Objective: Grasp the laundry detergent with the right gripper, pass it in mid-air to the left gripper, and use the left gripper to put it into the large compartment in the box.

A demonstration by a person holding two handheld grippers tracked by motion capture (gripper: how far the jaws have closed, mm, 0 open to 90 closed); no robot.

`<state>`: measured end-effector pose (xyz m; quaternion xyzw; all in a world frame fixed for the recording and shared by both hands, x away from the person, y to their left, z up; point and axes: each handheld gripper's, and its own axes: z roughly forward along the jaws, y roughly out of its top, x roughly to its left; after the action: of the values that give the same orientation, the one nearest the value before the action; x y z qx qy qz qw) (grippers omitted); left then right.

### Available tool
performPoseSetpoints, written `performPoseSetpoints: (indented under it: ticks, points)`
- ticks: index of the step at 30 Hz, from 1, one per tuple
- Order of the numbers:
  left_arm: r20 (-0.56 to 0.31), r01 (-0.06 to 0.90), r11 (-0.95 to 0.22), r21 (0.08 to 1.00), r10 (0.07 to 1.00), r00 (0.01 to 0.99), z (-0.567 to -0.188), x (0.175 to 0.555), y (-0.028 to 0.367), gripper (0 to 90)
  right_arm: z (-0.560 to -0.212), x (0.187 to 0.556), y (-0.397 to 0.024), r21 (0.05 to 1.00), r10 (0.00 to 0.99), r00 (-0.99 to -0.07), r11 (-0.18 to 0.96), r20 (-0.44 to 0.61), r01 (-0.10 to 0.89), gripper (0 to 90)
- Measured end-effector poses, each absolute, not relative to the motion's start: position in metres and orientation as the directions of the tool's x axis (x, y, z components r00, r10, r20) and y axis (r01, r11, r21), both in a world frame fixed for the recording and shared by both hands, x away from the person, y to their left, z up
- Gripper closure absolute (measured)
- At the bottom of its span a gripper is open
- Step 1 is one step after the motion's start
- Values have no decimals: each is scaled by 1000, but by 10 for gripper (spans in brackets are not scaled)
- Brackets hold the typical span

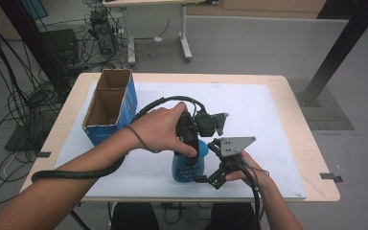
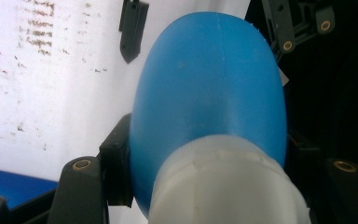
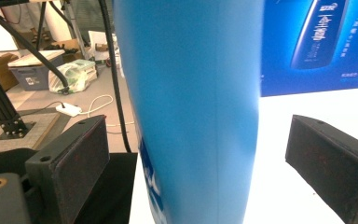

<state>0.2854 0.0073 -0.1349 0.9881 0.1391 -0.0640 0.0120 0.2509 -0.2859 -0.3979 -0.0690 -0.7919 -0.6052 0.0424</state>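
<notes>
A blue bottle (image 1: pixel 184 168) stands upright on the white mat (image 1: pixel 268 124) near the table's front edge. My left gripper (image 1: pixel 194 146) comes down on it from above and is shut on the bottle. In the left gripper view the black jaws clamp the blue bottle (image 2: pixel 209 93) just below its white cap (image 2: pixel 223 182). My right gripper (image 1: pixel 207 180) sits level at the bottle's lower right side. Its jaws stand open on either side of the blue bottle (image 3: pixel 191 116), with a gap between each pad (image 3: pixel 77 161) and the bottle wall.
An open blue cardboard box (image 1: pixel 130 103) with two empty compartments stands at the mat's back left; its printed side (image 3: pixel 317 42) appears behind the bottle. Cables trail from both grippers. Desk legs and wires lie on the floor beyond the table.
</notes>
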Motion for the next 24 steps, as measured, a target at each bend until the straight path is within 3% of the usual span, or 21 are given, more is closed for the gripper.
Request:
performPoseSetpoints:
  ticks: [24]
  points:
    - [-90,353,-935,35,349,933,-126,273,12,375,-405,230,-347,956,178,-969,209,169,205,61]
